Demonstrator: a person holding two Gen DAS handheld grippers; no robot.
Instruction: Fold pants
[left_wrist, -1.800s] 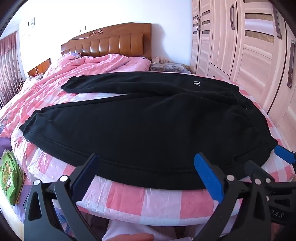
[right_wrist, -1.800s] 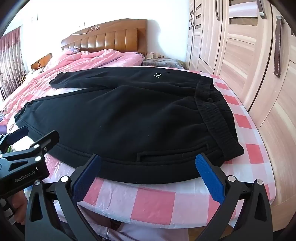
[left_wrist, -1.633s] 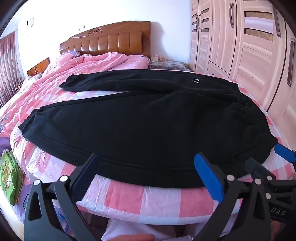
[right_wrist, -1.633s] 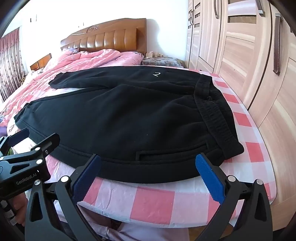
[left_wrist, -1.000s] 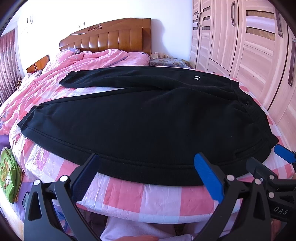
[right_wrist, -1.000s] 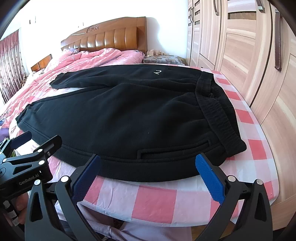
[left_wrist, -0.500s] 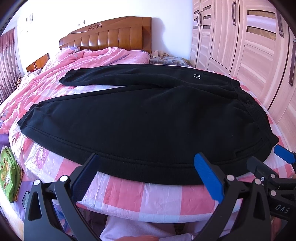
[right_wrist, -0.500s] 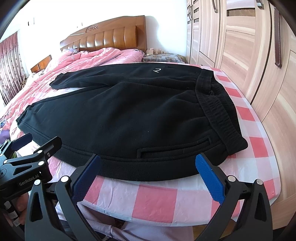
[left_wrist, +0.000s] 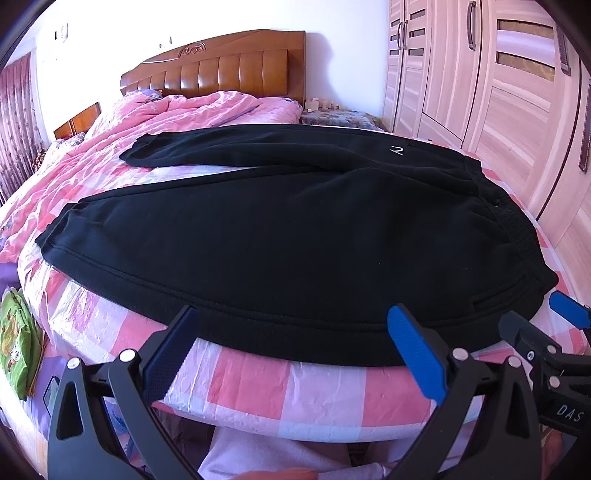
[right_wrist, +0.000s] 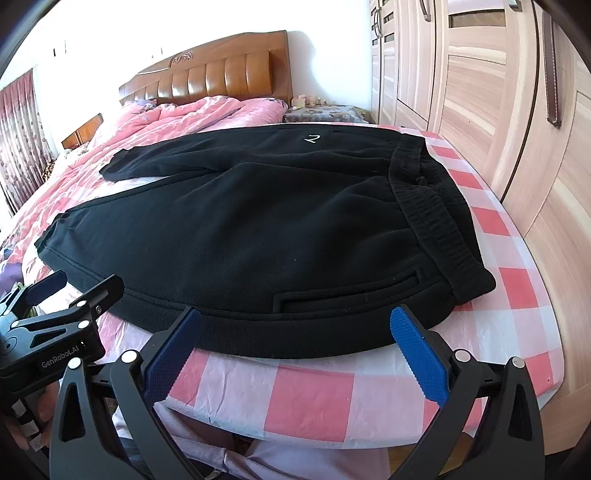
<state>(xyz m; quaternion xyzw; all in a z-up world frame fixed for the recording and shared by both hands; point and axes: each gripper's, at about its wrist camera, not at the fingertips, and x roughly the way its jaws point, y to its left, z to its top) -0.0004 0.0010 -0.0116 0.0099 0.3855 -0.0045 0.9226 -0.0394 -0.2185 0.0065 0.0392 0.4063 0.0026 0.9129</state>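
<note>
Black pants (left_wrist: 295, 240) unmoved on bed (left_wrist: 314, 384); both grippers (left_wrist: 295, 350) (right_wrist: 295, 347) released, edged slightly closer.

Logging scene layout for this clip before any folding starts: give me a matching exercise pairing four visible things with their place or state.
Things:
1. black fleece pants
2. elastic ribbed waistband
3. small white logo
4. left gripper

Places or states:
A. on the far leg, near the hip
B. open, at the near bed edge
C. spread flat on the pink checked sheet
D. at the wardrobe-side end of the pants

Pairs: 1-C, 2-D, 3-A, 4-B
</note>
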